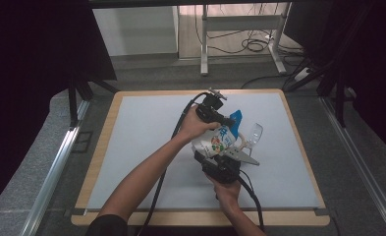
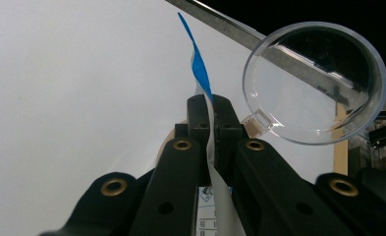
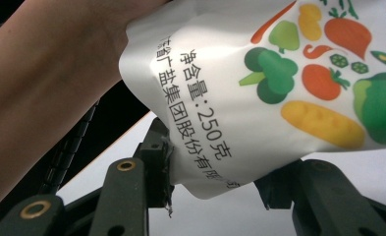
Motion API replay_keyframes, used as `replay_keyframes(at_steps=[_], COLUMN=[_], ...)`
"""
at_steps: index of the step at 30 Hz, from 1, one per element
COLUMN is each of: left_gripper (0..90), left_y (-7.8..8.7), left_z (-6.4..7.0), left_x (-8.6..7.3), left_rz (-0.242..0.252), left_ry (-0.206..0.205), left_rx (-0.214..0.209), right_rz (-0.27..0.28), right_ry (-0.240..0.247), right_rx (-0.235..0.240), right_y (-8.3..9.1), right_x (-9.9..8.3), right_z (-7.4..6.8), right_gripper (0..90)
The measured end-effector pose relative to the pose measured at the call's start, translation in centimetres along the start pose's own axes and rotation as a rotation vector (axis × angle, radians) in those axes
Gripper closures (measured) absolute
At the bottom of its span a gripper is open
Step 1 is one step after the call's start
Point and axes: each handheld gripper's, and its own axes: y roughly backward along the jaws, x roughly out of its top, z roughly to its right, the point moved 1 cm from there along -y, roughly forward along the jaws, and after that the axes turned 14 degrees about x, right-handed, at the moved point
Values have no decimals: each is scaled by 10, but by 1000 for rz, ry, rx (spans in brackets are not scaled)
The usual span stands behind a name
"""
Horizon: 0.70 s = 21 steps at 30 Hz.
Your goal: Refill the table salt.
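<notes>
A white salt bag (image 1: pixel 219 140) printed with vegetables and topped with a blue strip hangs over the middle of the grey mat. My left gripper (image 1: pixel 228 119) is shut on the bag's top edge (image 2: pixel 200 73), which stands thin and upright between its closed jaws (image 2: pixel 212 118). My right gripper (image 1: pixel 216 156) points up from below. Its jaws (image 3: pixel 217 167) stand wide apart on either side of the bag's lower corner (image 3: pixel 279 88), the left pad (image 3: pixel 158 162) touching the crimped edge. A clear plastic cup (image 1: pixel 254 132) sits just right of the bag, its round mouth (image 2: pixel 313 83) facing my left gripper.
The grey mat (image 1: pixel 146 147) covers a wooden-edged table (image 1: pixel 107 128). The left forearm (image 1: pixel 146 172) crosses the mat from the bottom; it also shows close by (image 3: pixel 43 73) in the right gripper view. Cables trail from both grippers toward the near edge. Black stands flank the table.
</notes>
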Motion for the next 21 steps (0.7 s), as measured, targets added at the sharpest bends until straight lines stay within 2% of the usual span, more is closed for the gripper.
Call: replay_keyframes(at_steps=[21], left_gripper=[896], left_y=[0], left_z=[0], left_x=[0], left_rz=[-4], left_ry=[-5], left_rx=[3], right_rz=[-3], right_ry=[0], right_rx=[10], right_y=[1], right_x=[0], right_z=[1], right_gripper=[564])
